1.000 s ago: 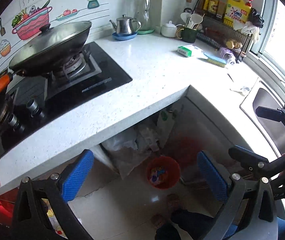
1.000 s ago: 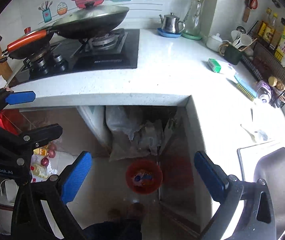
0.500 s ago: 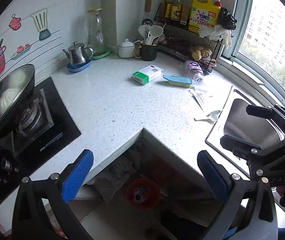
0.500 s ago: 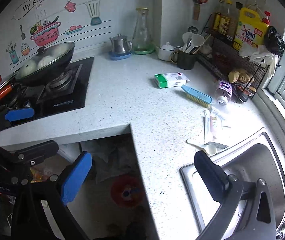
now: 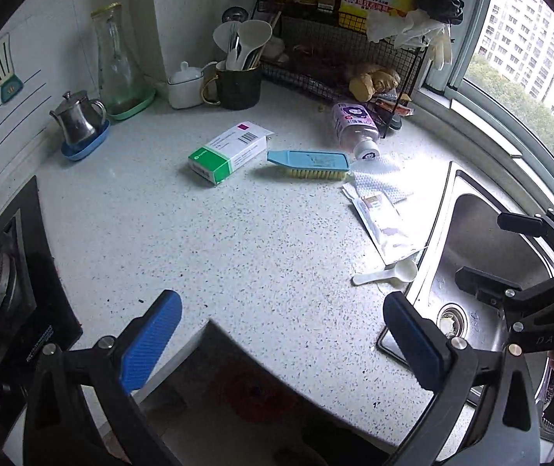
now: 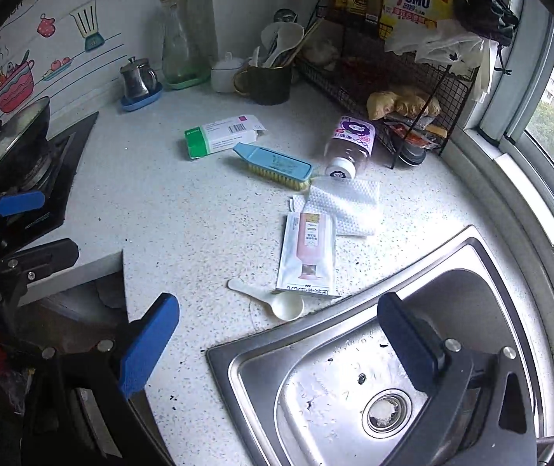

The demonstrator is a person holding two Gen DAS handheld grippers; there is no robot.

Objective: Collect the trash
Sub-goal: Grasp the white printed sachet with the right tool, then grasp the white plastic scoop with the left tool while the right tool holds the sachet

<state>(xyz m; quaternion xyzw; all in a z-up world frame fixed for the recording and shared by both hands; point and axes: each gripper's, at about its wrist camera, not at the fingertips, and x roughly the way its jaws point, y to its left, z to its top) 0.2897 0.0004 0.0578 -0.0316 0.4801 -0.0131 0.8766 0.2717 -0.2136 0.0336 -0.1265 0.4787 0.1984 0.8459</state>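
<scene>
Trash lies on the speckled counter (image 5: 207,233): a green-and-white carton (image 5: 228,152) (image 6: 220,136), a tipped purple-labelled bottle (image 5: 354,129) (image 6: 349,145), a white paper towel (image 5: 380,180) (image 6: 349,204), a flat sachet (image 5: 385,227) (image 6: 308,254) and a white plastic scoop (image 5: 387,275) (image 6: 273,299). My left gripper (image 5: 283,336) hovers open above the counter's front corner. My right gripper (image 6: 277,339) hangs open over the sink edge, just short of the scoop. Neither holds anything.
A blue scrub brush (image 5: 308,162) lies between carton and bottle. The steel sink (image 6: 374,369) is at right, a gas hob (image 6: 32,178) at left. A kettle (image 5: 79,118), glass carafe (image 5: 115,66), utensil mug (image 5: 238,83) and wire rack (image 5: 343,66) line the back.
Both grippers swung up and right, from looking down at a red bin under the counter to facing the countertop litter by the sink. Both stayed open.
</scene>
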